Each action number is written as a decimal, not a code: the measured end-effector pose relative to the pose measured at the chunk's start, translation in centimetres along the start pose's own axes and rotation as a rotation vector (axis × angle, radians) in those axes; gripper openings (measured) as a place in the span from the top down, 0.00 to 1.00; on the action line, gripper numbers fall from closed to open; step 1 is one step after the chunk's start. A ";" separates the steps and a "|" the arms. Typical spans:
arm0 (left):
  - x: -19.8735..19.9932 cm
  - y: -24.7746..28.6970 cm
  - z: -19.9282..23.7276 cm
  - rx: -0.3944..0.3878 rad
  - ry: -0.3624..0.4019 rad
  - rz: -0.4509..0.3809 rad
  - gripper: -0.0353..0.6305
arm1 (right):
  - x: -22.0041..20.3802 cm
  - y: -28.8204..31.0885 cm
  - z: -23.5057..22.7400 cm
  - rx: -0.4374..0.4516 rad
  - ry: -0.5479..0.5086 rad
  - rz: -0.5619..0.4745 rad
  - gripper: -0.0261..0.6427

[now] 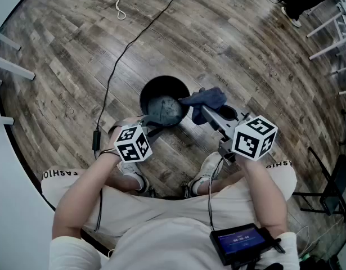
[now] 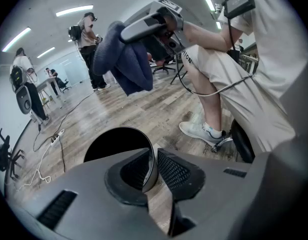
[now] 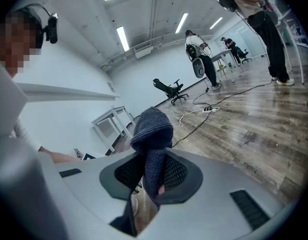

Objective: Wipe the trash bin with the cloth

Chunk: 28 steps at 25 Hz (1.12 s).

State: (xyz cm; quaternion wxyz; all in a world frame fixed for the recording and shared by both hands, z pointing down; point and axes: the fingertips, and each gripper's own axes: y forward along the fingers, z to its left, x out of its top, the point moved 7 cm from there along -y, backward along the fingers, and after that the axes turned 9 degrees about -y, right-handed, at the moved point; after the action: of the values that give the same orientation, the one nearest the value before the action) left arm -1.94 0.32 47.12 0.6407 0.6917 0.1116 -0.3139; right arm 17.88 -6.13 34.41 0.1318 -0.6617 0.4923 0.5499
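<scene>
A small screen (image 1: pixel 238 242) hangs at the person's waist. Past the knees, the left gripper (image 2: pixel 155 171) pinches the near rim of the black trash bin (image 1: pixel 144 96) on the wood floor (image 1: pixel 60 66). The right gripper (image 3: pixel 152 176) clamps the blue cloth (image 1: pixel 205 98) over the bin's right edge

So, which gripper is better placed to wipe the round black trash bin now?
Right. The right gripper is shut on the dark blue knitted cloth, close to the round black trash bin. The left gripper is clamped on the bin's rim, so it is busy.
</scene>
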 end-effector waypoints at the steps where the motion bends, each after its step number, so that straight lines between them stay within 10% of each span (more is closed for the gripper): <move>1: -0.3 0.6 0.0 -0.012 0.014 0.027 0.86 | 0.1 0.3 -0.1 -0.003 -0.025 0.008 0.84; 9: -3.0 4.7 1.1 -0.004 0.156 0.220 0.72 | -0.8 3.0 -2.0 -0.012 0.013 0.058 0.84; 28: -4.4 9.5 0.5 -0.001 0.411 0.364 0.72 | -4.0 5.0 -3.8 -0.024 -0.063 0.241 0.84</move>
State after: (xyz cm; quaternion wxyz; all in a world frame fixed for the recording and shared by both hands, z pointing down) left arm -0.23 -0.58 57.47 0.6508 0.7493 0.1132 -0.0462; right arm 16.55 -9.20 41.04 0.0722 -0.5819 0.5572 0.5880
